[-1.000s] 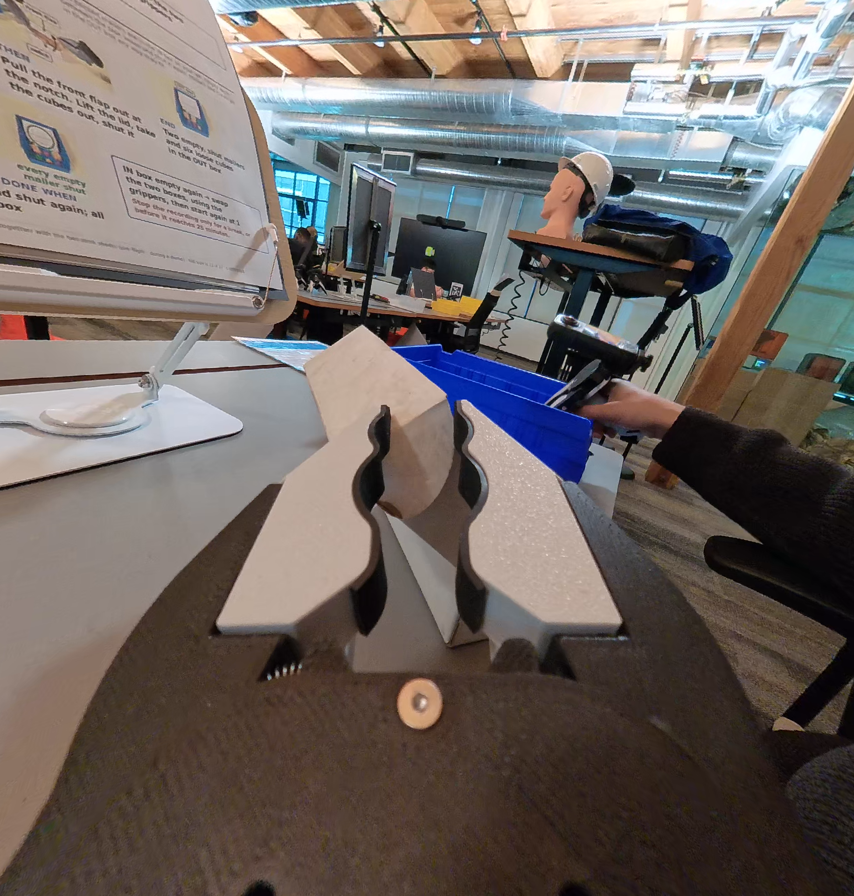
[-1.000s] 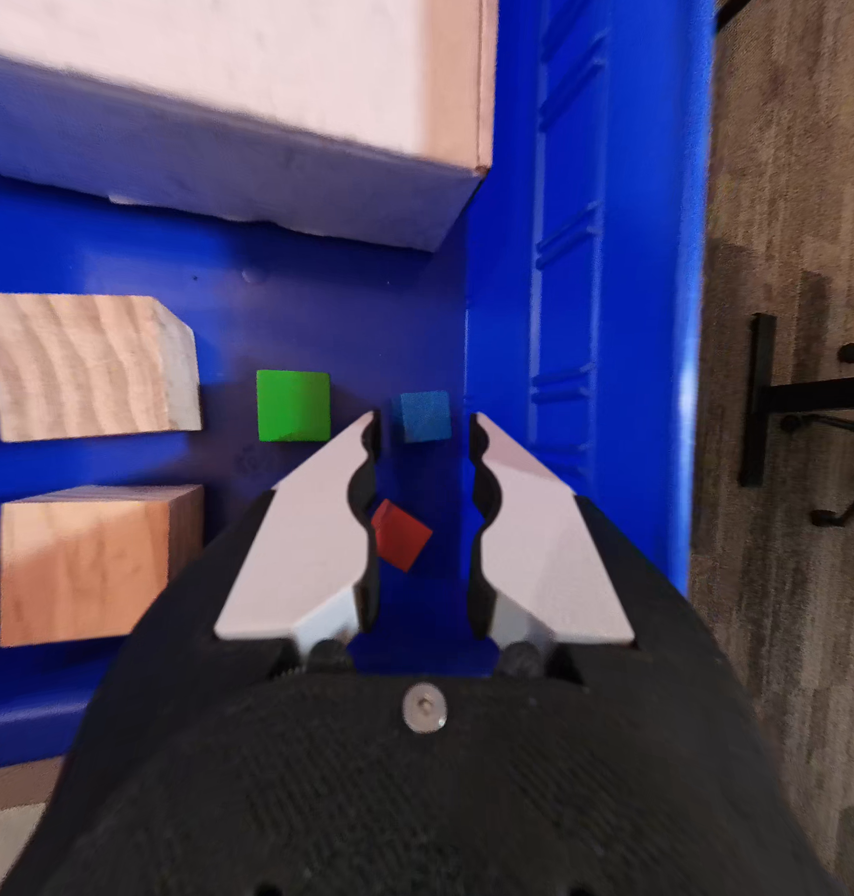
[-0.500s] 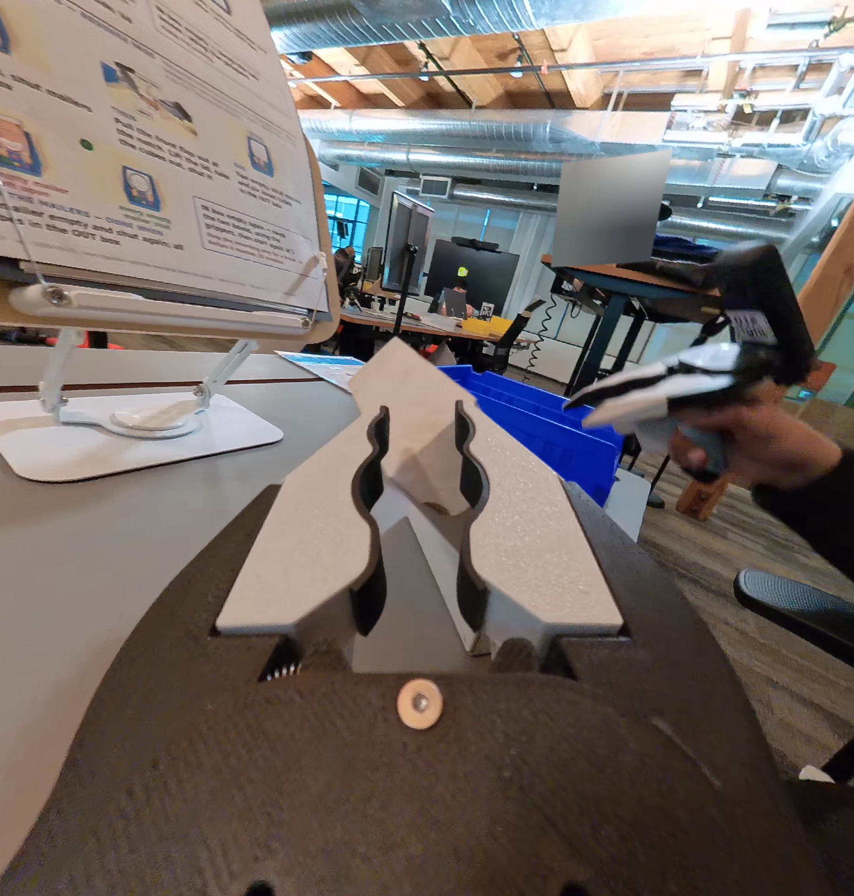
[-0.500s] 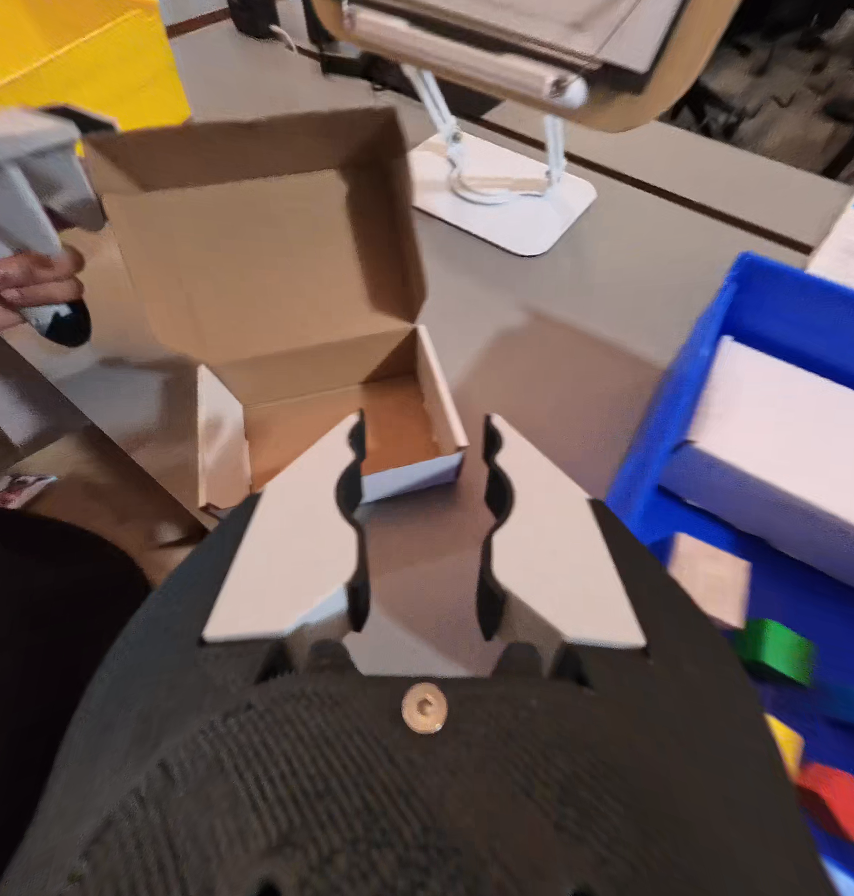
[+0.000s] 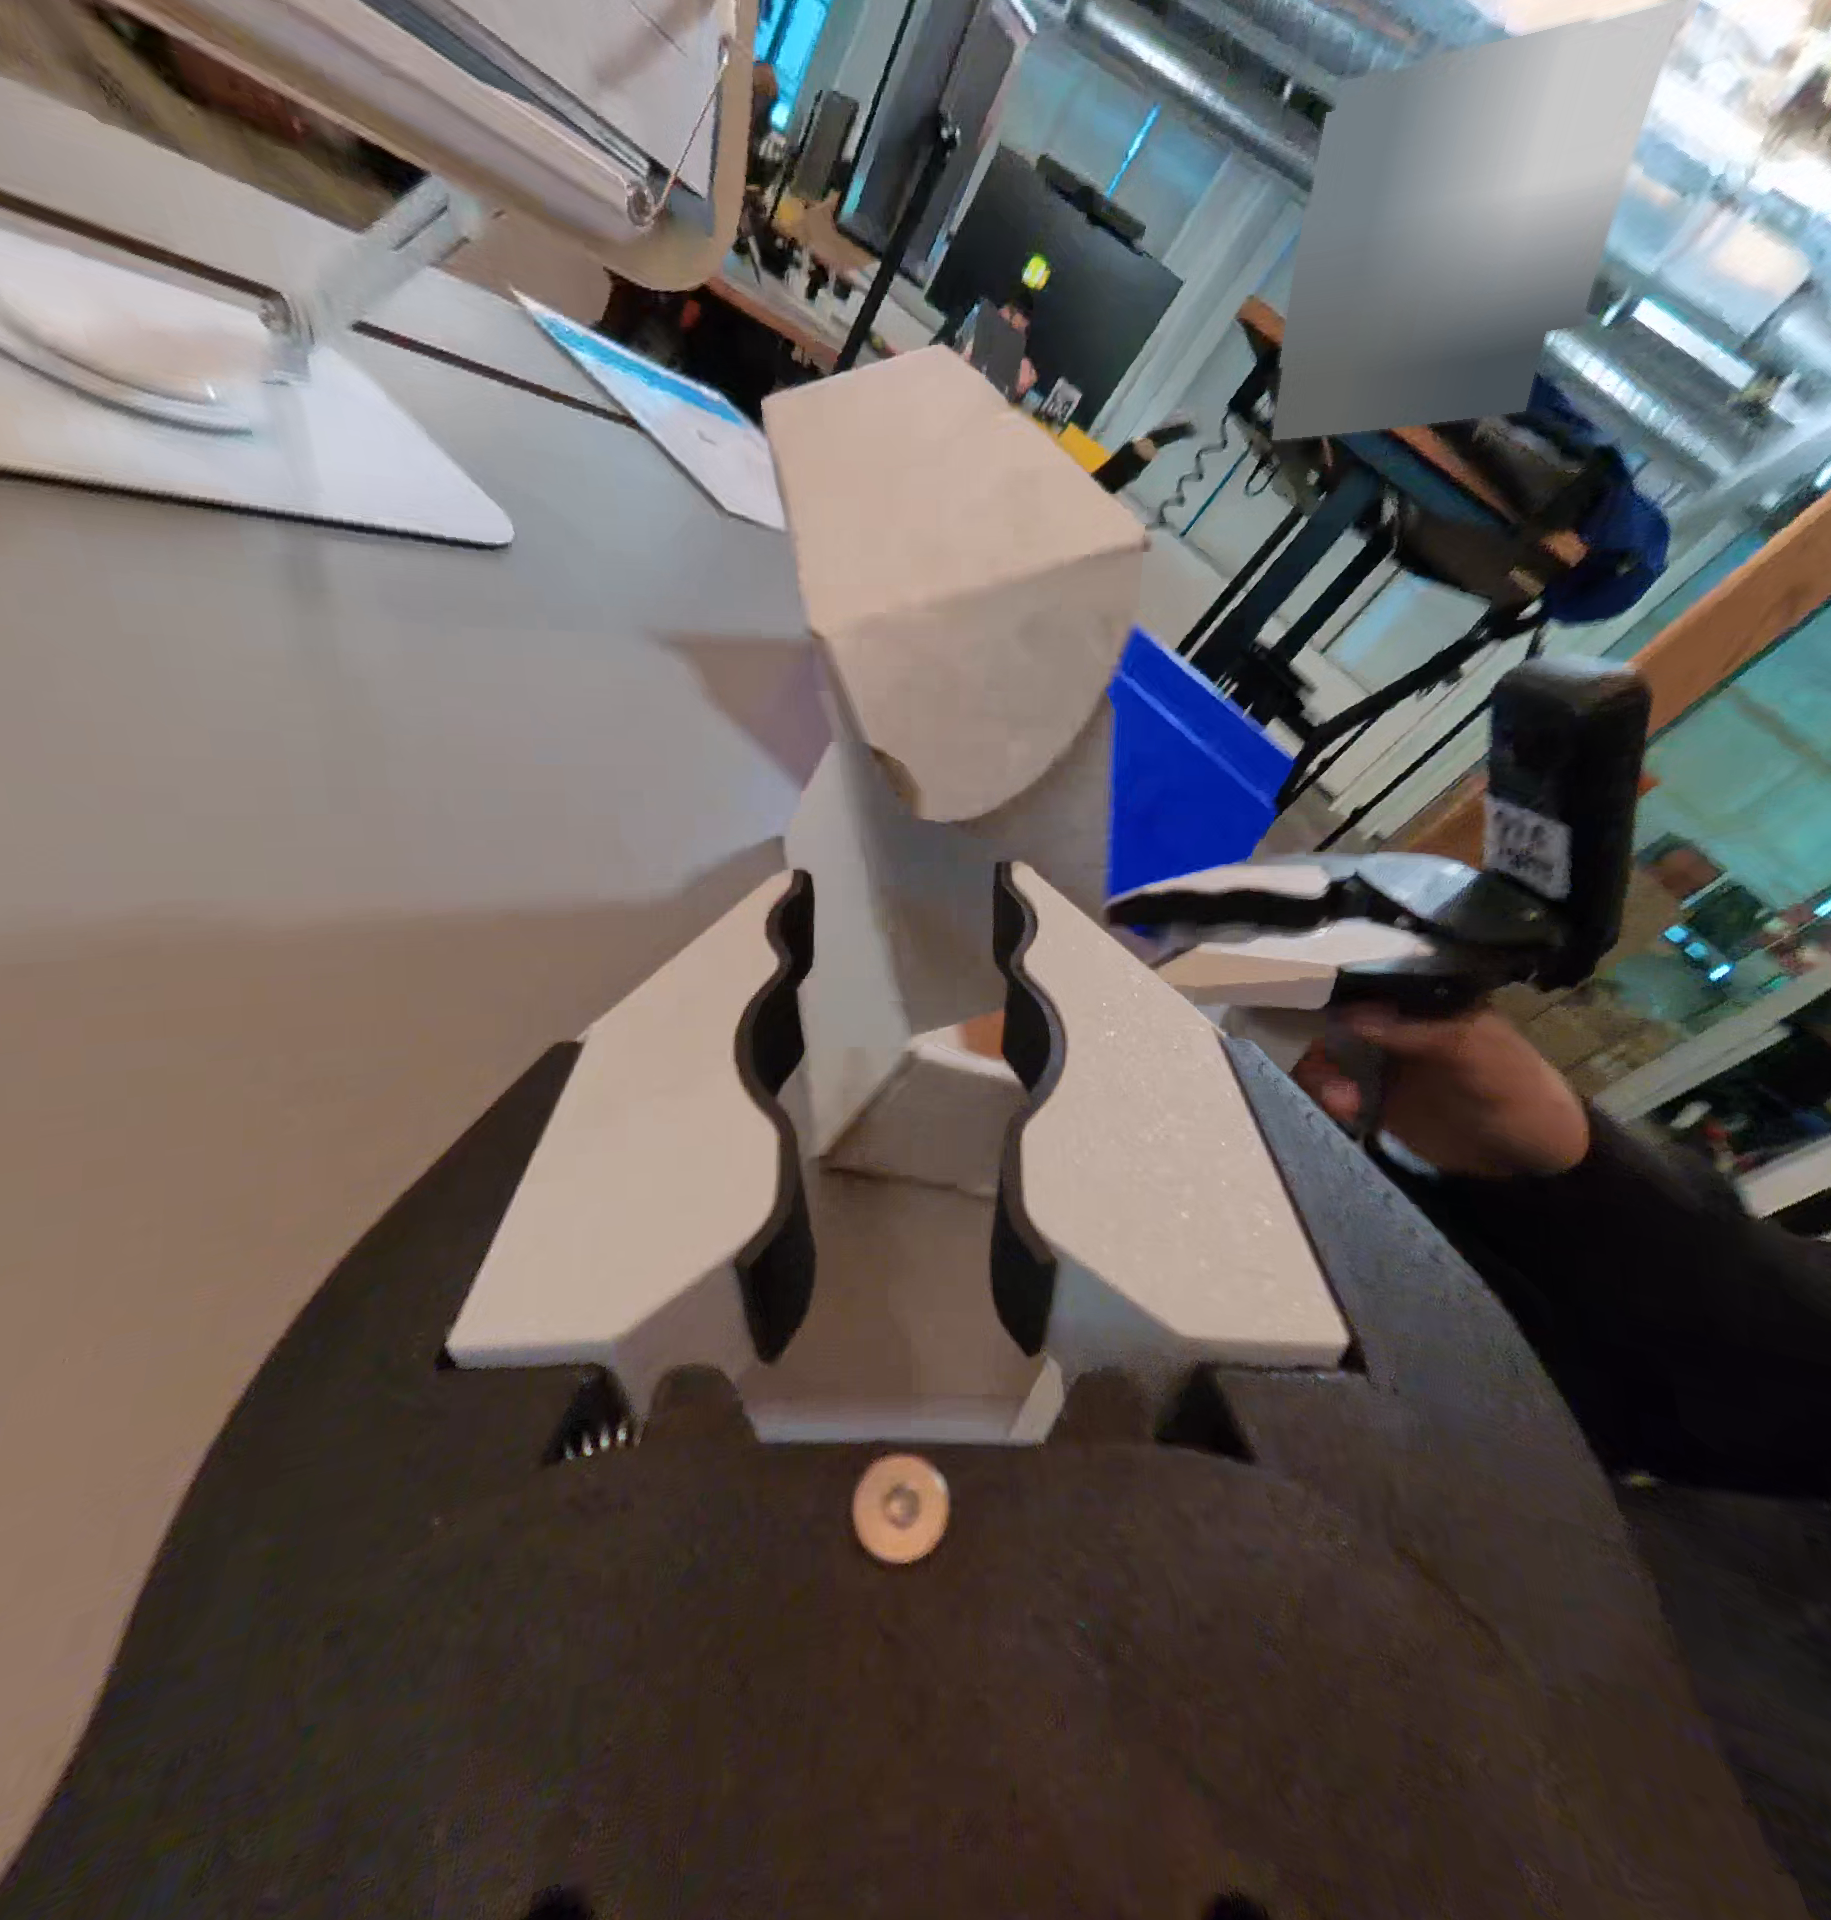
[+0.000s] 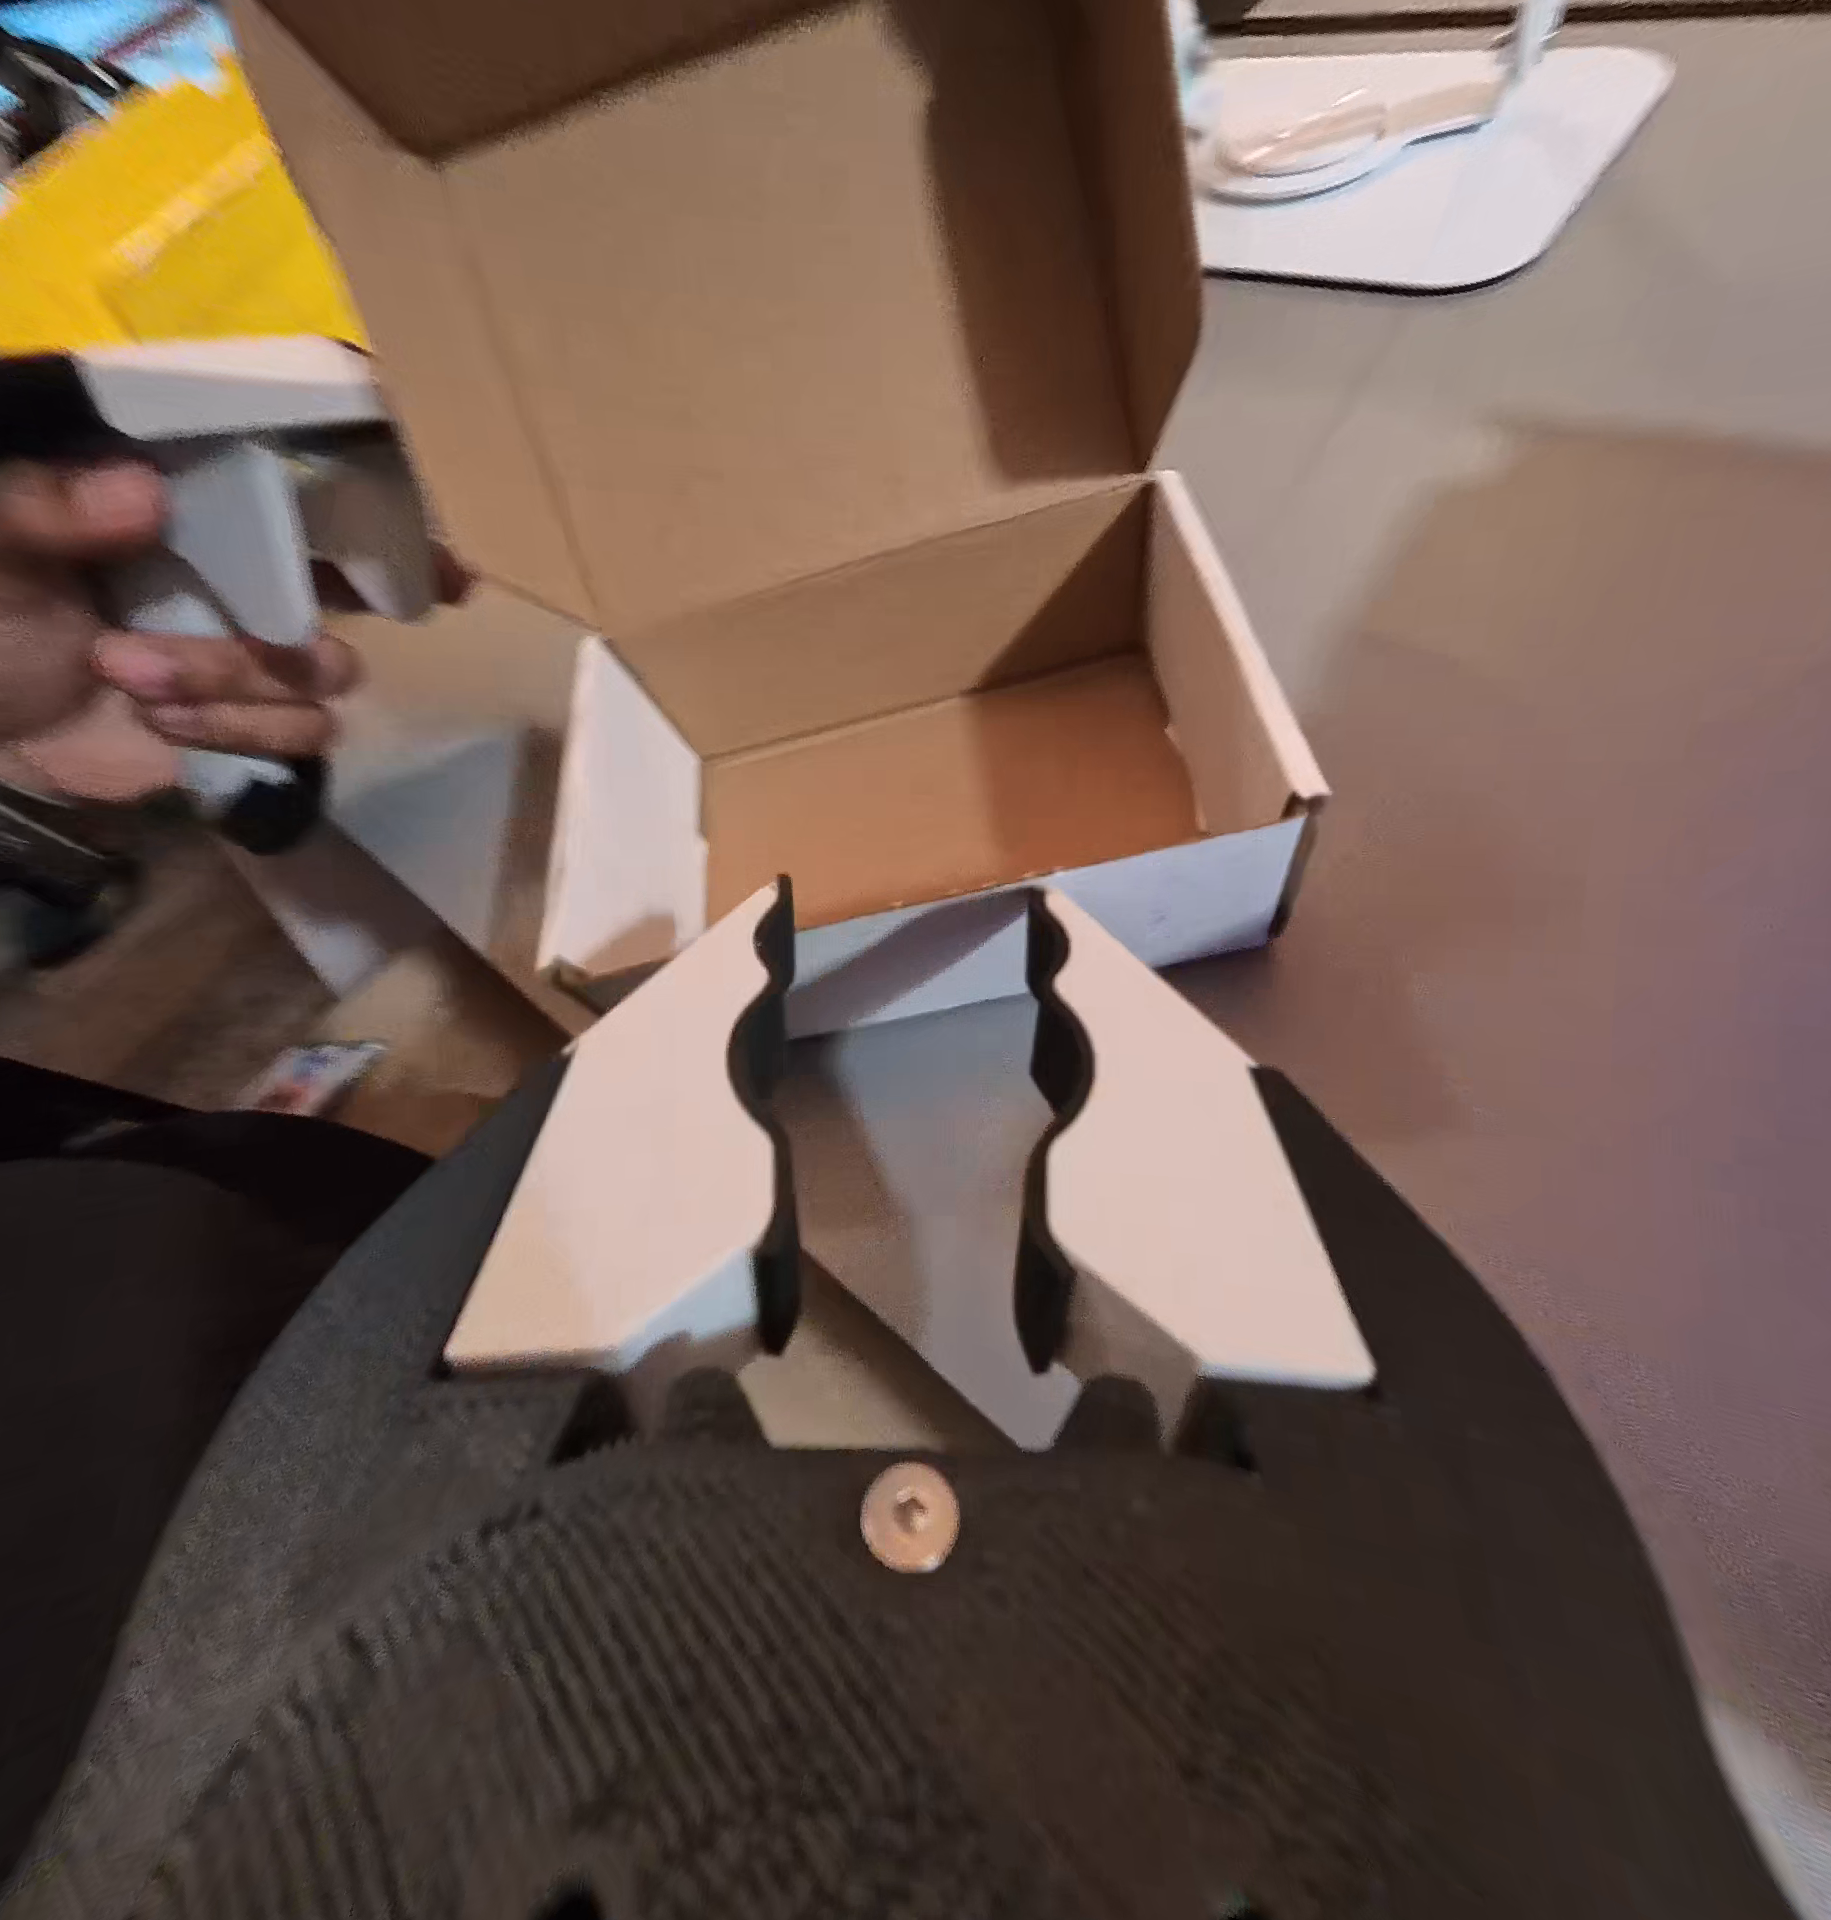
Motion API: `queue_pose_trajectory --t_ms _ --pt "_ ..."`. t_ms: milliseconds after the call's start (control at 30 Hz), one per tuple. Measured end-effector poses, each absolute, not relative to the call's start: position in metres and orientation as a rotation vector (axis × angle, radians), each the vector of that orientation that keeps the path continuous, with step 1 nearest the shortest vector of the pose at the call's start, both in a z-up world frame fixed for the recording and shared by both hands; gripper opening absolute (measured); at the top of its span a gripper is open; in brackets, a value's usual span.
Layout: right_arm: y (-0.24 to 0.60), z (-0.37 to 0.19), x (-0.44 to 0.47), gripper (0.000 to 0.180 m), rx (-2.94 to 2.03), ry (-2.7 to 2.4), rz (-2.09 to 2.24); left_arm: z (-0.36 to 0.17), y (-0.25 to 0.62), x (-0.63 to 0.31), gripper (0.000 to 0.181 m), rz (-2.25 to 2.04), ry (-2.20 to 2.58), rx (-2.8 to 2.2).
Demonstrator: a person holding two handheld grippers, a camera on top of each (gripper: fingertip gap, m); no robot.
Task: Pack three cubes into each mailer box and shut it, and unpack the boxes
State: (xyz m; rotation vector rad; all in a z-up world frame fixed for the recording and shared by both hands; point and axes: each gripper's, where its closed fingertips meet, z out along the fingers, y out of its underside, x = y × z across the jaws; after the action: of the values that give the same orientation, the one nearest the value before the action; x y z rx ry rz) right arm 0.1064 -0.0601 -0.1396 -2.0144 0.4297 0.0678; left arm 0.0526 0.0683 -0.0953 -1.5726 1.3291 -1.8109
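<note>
Tool on the right (image 6: 906,925), jaws parted and empty, has swung from the blue plastic bin (image 5: 1181,769) to hover at 6 o'clock of the open brown-and-white cardboard mailer box (image 6: 952,790) on the grey worktop (image 6: 1565,727); no cube came along, so the box stays empty and packing is unstarted. Left tool (image 5: 900,904), narrowly parted, still appears to steady the raised lid (image 5: 952,582) at 9 o'clock.

Matt cardboard, grainy plastic, smooth bench.
My fingers (image 6: 641,1174) are matt pale plastic on ribbed black bodies; the mailer box (image 6: 952,769) is raw brown card inside, white outside (image 5: 952,540); the bench (image 6: 1576,810) is smooth grey, faintly sheened.
</note>
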Motion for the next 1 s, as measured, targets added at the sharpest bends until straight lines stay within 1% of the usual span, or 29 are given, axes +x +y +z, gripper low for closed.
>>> queue_pose_trajectory --t_ms 33,100,167,200,233,300,367,400,500,567,667,833,1000 --pt "-0.053 -0.138 0.099 0.045 -1.986 0.442 0.134 -0.094 0.068 0.054 0.032 -1.832 1.297 -1.586" --pt "-0.035 -0.134 0.077 0.044 -1.944 0.413 0.242 -0.094 0.077 0.058 0.03 -1.774 1.245 -1.597" --pt "-0.021 -0.135 0.052 0.049 -1.97 0.302 0.298 -0.096 0.091 0.062 0.031 -1.675 1.216 -1.593" --pt "-0.022 -0.137 0.053 0.047 -2.012 0.269 0.232 -0.094 0.096 0.063 0.032 -1.659 1.192 -1.585" --pt "-0.025 -0.13 0.064 0.05 -2.003 0.254 0.105 -0.091 0.101 0.065 0.032 -1.664 1.163 -1.581" --pt "-0.041 -0.094 0.095 0.045 -1.845 0.249 -0.143 -0.088 0.108 0.067 0.033 -1.685 1.108 -1.593" --pt "-0.061 -0.064 0.123 0.04 -1.697 0.278 -0.281 -0.089 0.111 0.069 0.033 -1.697 1.086 -1.605" --pt "-0.067 -0.06 0.136 0.045 -1.662 0.3 -0.326 -0.09 0.111 0.07 0.033 -1.696 1.088 -1.608" --pt "-0.062 -0.068 0.158 0.05 -1.67 0.318 -0.347 -0.092 0.105 0.071 0.032 -1.682 1.124 -1.58" --pt "-0.047 -0.072 0.166 0.049 -1.688 0.32 -0.311 -0.089 0.099 0.069 0.032 -1.681 1.151 -1.541" --pt "-0.018 -0.076 0.173 0.053 -1.732 0.292 -0.244 -0.084 0.092 0.064 0.03 -1.684 1.164 -1.495" --pt "0.009 -0.1 0.153 0.064 -1.829 0.231 -0.021 -0.075 0.085 0.053 0.031 -1.695 1.154 -1.43" --pt "0.003 -0.108 0.131 0.059 -1.857 0.193 0.06 -0.086 0.082 0.049 0.038 -1.591 1.234 -1.408"
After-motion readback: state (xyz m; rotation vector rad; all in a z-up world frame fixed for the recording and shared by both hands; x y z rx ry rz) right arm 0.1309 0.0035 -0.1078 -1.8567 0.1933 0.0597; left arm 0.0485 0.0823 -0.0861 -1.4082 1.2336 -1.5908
